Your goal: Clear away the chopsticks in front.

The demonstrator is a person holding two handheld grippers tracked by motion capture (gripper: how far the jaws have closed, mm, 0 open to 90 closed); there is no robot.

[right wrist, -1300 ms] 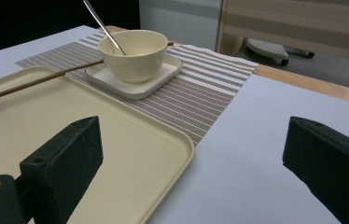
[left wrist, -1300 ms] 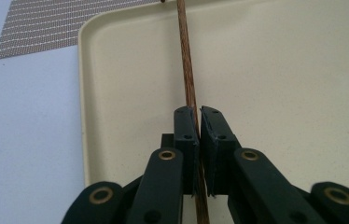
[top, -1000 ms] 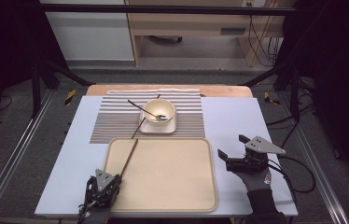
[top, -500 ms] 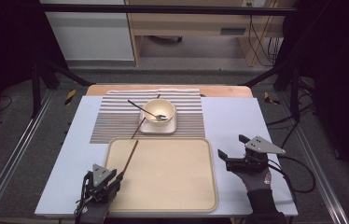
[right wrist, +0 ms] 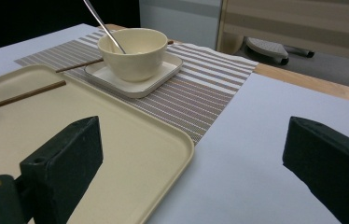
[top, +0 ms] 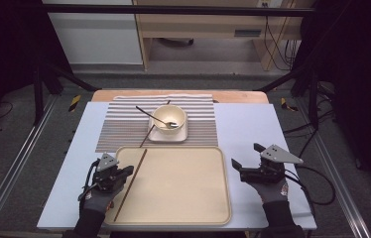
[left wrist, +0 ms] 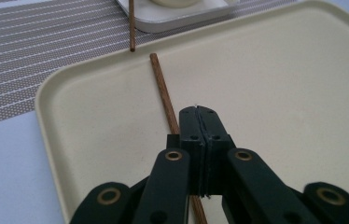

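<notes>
Left gripper (top: 126,171) has shifted forward along the tray's left edge, its jaws just closing.
Jaws are now pressed together above the chopstick (top: 130,184), which lies free on the tray (top: 188,188). Right gripper (top: 245,161) rests beside the tray, jaws spread, holding nothing.

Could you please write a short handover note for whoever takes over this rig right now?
Left gripper: jaws have just closed, nothing between them, above the first chopstick.
Right gripper: open, empty, right of the tray.
Done: first chopstick lies on the tray.
Left, probably: second chopstick on the placemat against the saucer; bowl with spoon sits on that saucer.
</notes>
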